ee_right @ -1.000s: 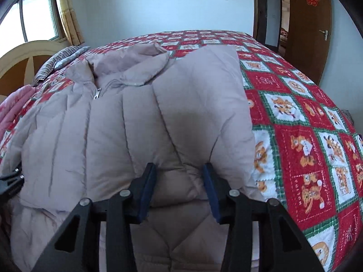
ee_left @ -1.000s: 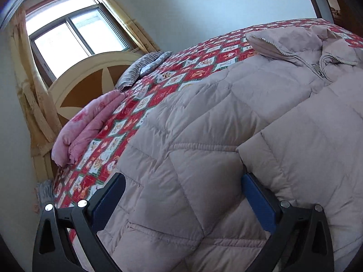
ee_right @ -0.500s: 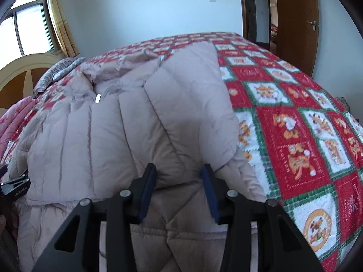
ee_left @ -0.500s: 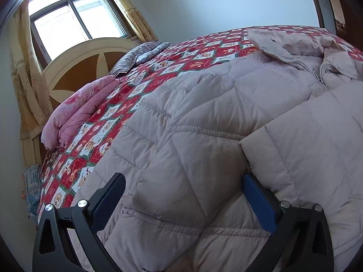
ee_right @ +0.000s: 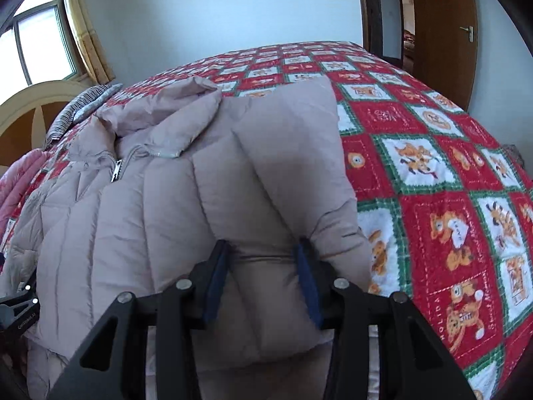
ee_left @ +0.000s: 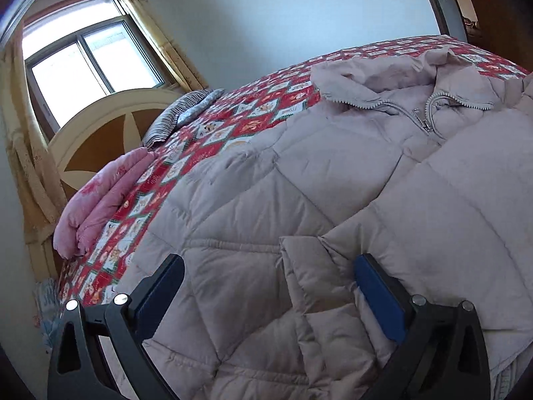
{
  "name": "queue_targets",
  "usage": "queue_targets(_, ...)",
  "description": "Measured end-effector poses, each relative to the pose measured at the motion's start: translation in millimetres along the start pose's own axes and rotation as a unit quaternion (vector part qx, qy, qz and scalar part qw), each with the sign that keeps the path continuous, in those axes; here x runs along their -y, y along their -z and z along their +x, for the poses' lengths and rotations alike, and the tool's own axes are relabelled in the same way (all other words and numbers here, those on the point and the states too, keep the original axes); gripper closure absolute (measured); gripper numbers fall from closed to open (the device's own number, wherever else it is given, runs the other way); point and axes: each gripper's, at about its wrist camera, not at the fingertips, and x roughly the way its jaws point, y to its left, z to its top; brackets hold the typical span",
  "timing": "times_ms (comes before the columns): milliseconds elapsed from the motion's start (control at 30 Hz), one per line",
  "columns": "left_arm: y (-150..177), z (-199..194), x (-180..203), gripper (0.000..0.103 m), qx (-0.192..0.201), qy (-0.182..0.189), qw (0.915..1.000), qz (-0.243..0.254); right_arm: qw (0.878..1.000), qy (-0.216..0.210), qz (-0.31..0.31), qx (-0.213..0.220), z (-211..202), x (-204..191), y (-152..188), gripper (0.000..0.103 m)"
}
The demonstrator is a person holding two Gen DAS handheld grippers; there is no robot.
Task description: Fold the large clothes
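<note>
Right tool [ee_right: 263, 263] pinches a fold of the puffy coat [ee_right: 166, 206] low in its frame; the left tool [ee_left: 266, 286] stands spread over the coat's hem, its pads clear of the fabric. The coat lies across the bed [ee_right: 433, 166], whose red patchwork cover lies bare at the right. Only the right view shows the door [ee_right: 439, 33]; only the left shows the pink quilt [ee_left: 100, 200] in full.

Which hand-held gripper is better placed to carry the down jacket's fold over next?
Right. The right hand-held gripper already pinches the down jacket; the left hand-held gripper stands open over it.
</note>
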Motion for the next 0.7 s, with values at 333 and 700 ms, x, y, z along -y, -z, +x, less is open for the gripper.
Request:
queue_targets(333, 3.5, 8.8, -2.3, 0.001, -0.006, 0.012, 0.9998, -0.015, 0.997, -0.025, -0.066, 0.021, -61.3, -67.3, 5.8, 0.042)
queue_targets(700, 4.0, 9.4, -4.0, 0.001, -0.008, 0.018, 0.9996, -0.019, 0.995, -0.025, -0.095, -0.027, -16.2, -91.4, 49.0, 0.042)
